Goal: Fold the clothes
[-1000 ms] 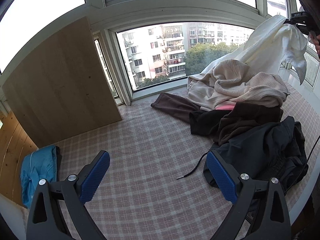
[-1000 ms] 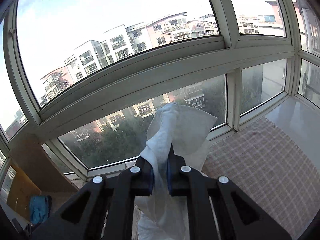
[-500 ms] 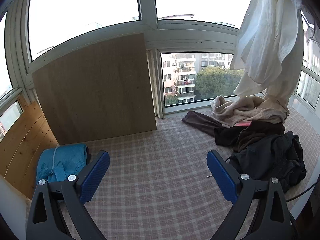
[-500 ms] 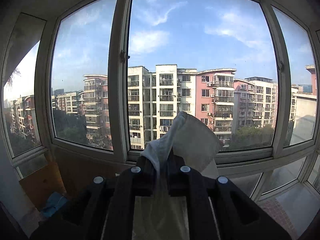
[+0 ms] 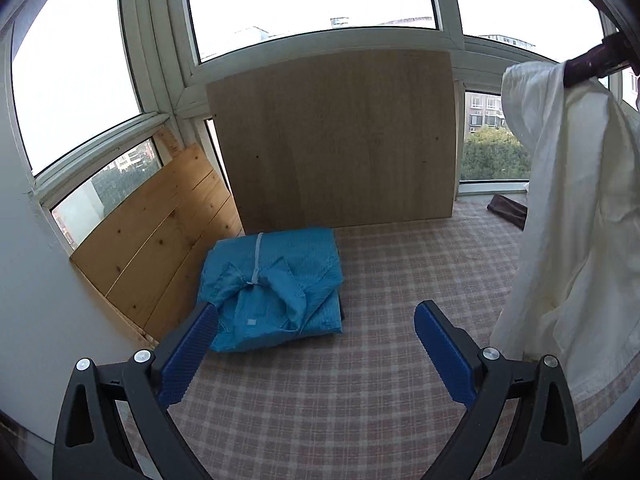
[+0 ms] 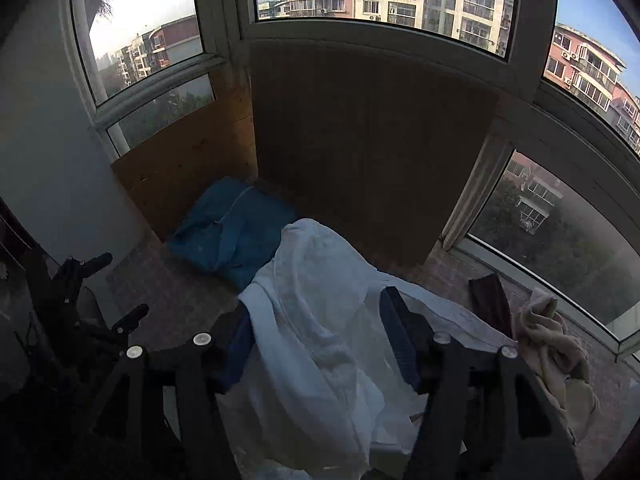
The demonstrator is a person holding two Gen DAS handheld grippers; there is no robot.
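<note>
- Left gripper (image 5: 316, 350): blue-padded fingers (image 5: 188, 354) spread wide with nothing between them. It hovers above the checked cloth surface (image 5: 360, 400), pointing toward the corner.
- Right gripper (image 6: 320, 344): fingers stand apart in its own view, with the white garment (image 6: 320, 320) draped over and between them. Whether any fold is pinched cannot be told. In the left wrist view it shows only as a dark tip at upper right, with the white garment (image 5: 572, 220) hanging down from it to the surface.
- Folded blue garment (image 5: 276, 284): lies flat on the checked surface in the corner, just in front of the upright wooden panel (image 5: 336, 136) and beside the pine boards (image 5: 160, 248) leaning on the left wall. A dark item lies beneath it; its edge alone shows.
- Unfolded clothing: a beige knit piece (image 6: 552, 344) and a dark brown piece (image 6: 490, 296) lie to the right near the window, well apart from the blue garment.
- Window frame (image 5: 160, 60): surrounds the surface on the far sides; apartment blocks visible outside.
</note>
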